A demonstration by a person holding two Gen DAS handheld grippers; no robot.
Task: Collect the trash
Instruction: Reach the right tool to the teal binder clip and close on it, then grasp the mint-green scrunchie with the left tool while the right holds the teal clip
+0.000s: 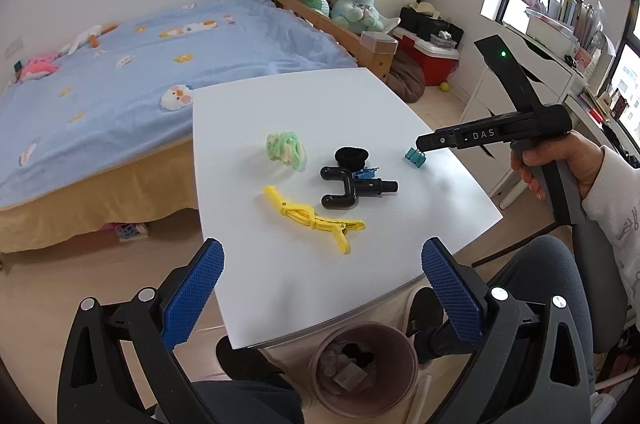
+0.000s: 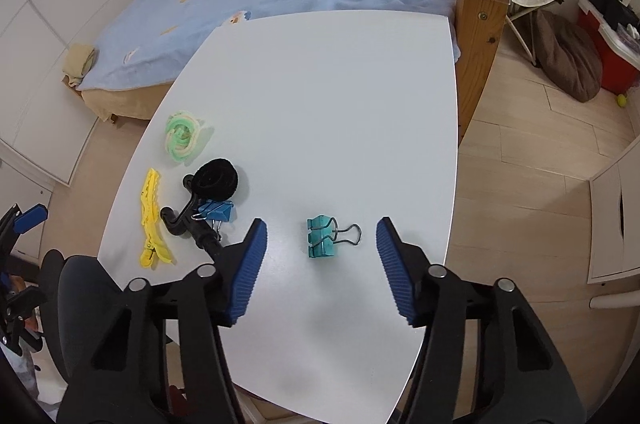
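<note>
Right gripper (image 2: 320, 252), jaws released and astride teal binder clip (image 2: 322, 236) on white table (image 2: 320, 83); left gripper (image 1: 320, 284) likewise released, empty; best lowered squarely, closed across clip body, then carried to bin (image 1: 362, 368) below.

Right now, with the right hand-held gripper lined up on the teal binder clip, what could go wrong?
The right hand-held gripper is open, and the teal binder clip lies low on the smooth white table, so closing pads may skid it away rather than pinch it. Its wire handle sticks out and could snag. The trash bin sits under the table's near edge, so a loose grip might drop it short.
</note>
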